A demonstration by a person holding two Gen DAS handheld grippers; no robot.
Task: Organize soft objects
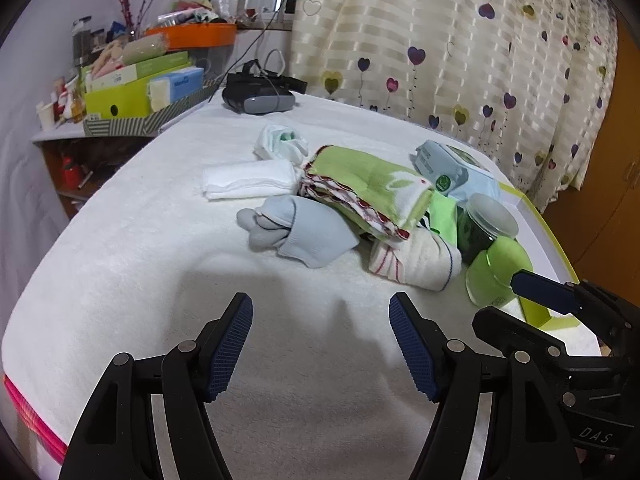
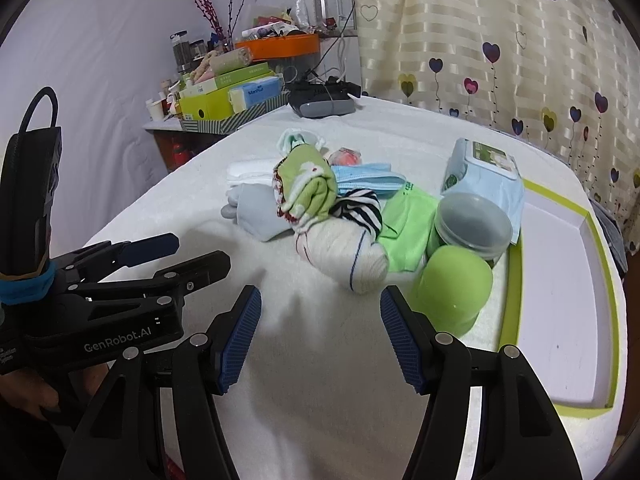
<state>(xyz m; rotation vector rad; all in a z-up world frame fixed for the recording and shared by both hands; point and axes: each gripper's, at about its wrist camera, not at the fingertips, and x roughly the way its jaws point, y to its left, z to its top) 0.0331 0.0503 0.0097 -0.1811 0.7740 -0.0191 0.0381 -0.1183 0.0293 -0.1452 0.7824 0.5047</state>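
A pile of soft items lies mid-table on a white towel (image 1: 140,248): a folded green towel (image 1: 372,188), a grey sock (image 1: 308,232), a white folded cloth (image 1: 248,179), a rolled white cloth with red stripes (image 1: 416,260), and a small white bundle (image 1: 280,142). In the right wrist view the green towel (image 2: 308,188), striped sock (image 2: 362,206), white roll (image 2: 344,252), blue face mask (image 2: 368,176) and green cloth (image 2: 406,228) show. My left gripper (image 1: 320,344) is open and empty, short of the pile. My right gripper (image 2: 320,340) is open and empty, just before the white roll.
A green-rimmed white tray (image 2: 560,280) lies at the right. A green cup (image 2: 452,284), a lidded jar (image 2: 472,224) and a wipes pack (image 2: 484,172) stand beside it. A headset (image 1: 258,96) sits at the far edge. A cluttered shelf (image 1: 132,88) is at the back left.
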